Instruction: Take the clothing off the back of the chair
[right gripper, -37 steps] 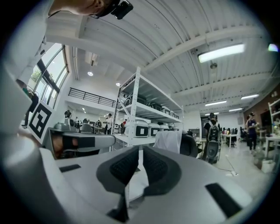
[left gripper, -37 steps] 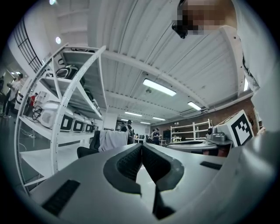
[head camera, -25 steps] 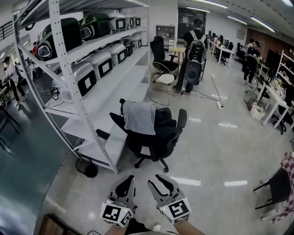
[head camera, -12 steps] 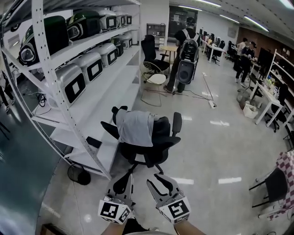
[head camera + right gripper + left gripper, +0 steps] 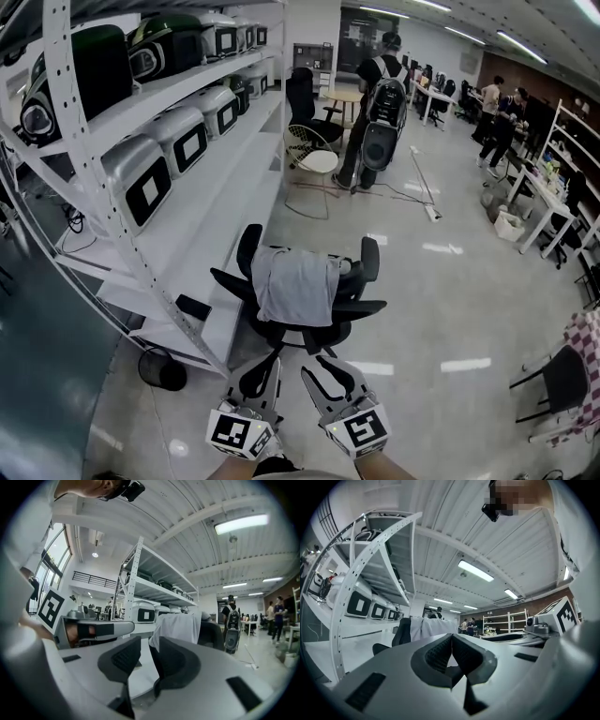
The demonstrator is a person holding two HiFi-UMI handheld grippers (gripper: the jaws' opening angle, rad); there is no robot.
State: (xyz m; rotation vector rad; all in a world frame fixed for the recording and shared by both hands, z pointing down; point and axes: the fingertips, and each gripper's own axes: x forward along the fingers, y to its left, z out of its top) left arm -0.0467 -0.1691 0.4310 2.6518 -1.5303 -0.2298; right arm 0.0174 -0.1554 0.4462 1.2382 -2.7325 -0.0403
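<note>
Risk lies first with the office chair point(image 5: 349, 283): it looks like a swivel type on castors, so I judge a sideways tug could spin it or roll it toward the shelving rack point(image 5: 141, 281) at the left. The cloth could also snag on the headrest point(image 5: 248, 251) if dragged low rather than lifted.

The light grey garment point(image 5: 298, 286) sits at the centre of the head view, draped over the chair back, just above both claws and untouched. Its long axis runs top to bottom of the picture, with the fold at its upper edge.

The left claw point(image 5: 270, 364) is pinched fully together and empty. The right claw point(image 5: 323, 367) stands partly apart with nothing between its jaws.
</note>
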